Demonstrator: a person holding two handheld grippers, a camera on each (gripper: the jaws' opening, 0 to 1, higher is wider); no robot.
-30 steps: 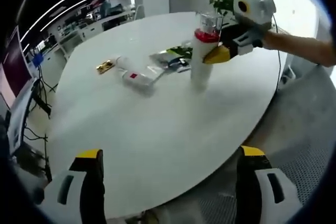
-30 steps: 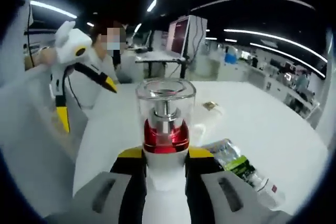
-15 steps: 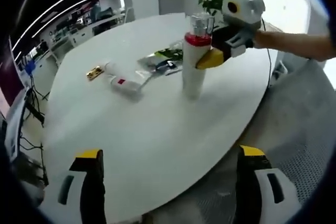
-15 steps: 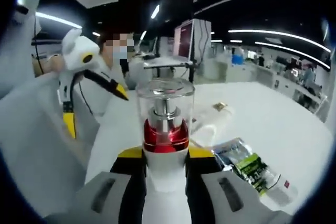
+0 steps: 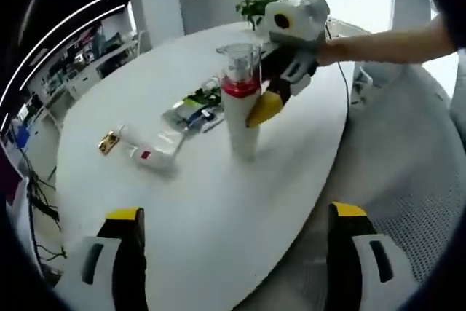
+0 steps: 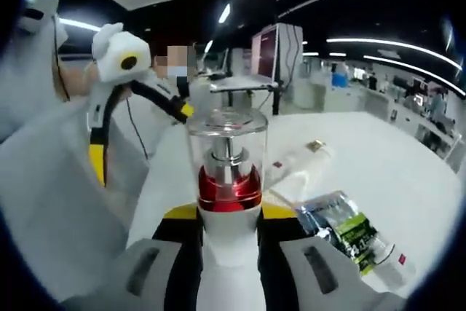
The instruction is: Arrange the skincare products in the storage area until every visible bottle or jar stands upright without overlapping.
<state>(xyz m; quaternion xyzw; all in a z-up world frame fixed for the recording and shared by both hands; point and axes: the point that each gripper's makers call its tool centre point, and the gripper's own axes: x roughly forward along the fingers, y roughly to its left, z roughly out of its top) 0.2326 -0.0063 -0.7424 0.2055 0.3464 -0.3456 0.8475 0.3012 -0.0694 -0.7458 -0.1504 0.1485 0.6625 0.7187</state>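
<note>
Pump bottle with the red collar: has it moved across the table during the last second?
No. The pump bottle, clamped by the right gripper, keeps its spot beside the sachets on the table; the camera shifted, not the bottle.

Right tool point(image 6: 229, 232) clamps the upright pump bottle point(image 6: 228, 202) — sachet point(image 6: 342, 232) lies beside it.

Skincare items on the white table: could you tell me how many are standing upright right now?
1: the pump bottle, upright near the table's right edge, held by the right tongs. The white tube and packets lie flat.
</note>
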